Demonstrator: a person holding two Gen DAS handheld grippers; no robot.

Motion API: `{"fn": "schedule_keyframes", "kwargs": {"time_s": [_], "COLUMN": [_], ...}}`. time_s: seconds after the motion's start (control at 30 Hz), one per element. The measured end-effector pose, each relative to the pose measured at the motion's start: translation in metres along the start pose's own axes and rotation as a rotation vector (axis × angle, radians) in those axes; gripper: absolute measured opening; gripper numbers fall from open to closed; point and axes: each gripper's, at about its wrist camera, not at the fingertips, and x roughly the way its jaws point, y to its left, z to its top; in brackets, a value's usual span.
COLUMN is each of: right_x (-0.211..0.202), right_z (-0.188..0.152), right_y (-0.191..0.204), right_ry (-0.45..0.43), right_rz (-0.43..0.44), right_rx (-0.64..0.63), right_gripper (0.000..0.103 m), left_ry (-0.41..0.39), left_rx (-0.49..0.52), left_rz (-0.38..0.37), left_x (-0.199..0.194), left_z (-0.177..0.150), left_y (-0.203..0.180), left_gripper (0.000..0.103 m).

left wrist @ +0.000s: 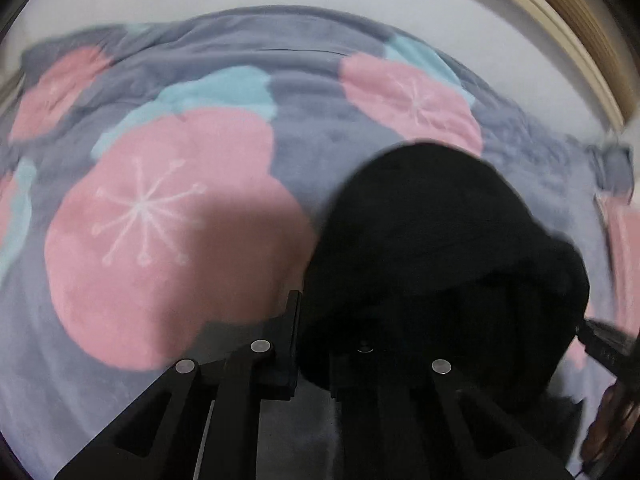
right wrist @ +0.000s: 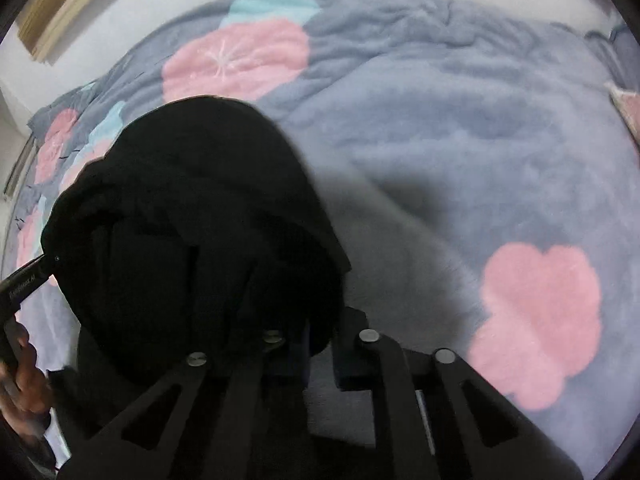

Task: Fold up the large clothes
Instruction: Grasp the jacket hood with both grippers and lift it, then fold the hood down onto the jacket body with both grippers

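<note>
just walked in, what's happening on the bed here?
A person is working a black garment with a handheld gripper in each hand, over a grey fleece blanket with pink and blue flowers. The left gripper and right gripper both have their jaws shut on the garment's near edge. It sits bunched in a heap between them, not yet laid flat or folded.

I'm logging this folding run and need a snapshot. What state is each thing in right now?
black garment: bunched in a heap on the blanket, pinched at two sides.
left gripper: shut on the black garment.
right gripper: shut on the black garment.
blanket: spread flat, lightly wrinkled, grey with pink and blue flowers.
</note>
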Motion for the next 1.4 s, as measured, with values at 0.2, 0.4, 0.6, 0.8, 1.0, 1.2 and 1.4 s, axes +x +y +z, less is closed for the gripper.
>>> {"fn": "schedule_keyframes", "kwargs": {"time_s": [0.2, 0.4, 0.6, 0.8, 1.0, 1.2, 1.4], "right_x": [-0.071, -0.003, 0.018, -0.04, -0.102, -0.051, 0.025], "right_z": [-0.024, -0.052, -0.055, -0.061, -0.039, -0.016, -0.042], "right_y": [-0.018, -0.019, -0.015, -0.024, -0.008, 0.024, 0.026], "right_ry": [-0.146, -0.033, 0.029, -0.019, -0.136, -0.069, 0.059], "right_rz": [0.076, 0.007, 0.021, 0.025, 0.115, 0.174, 0.147], "right_rx": [-0.025, -0.061, -0.084, -0.112, -0.119, -0.146, -0.187], "right_gripper": [0.006, 0.006, 0.01, 0.044, 0.044, 0.044, 0.043], "left_ry": [-0.108, 0.138, 0.121, 0.059, -0.107, -0.004, 0.081], "left_rx": [-0.01, 0.072, 0.08, 0.149, 0.167, 0.172, 0.151], "left_rz": [-0.243, -0.081, -0.102, -0.128, -0.194, -0.197, -0.092], "left_x": [-0.07, 0.026, 0.014, -0.051, -0.109, -0.035, 0.025], "left_z": [-0.017, -0.051, -0.05, -0.066, -0.04, -0.021, -0.047], "left_y": [0.028, 0.027, 0.031, 0.044, 0.018, -0.021, -0.014], "left_gripper": [0.011, 0.014, 0.027, 0.049, 0.052, 0.054, 0.053]}}
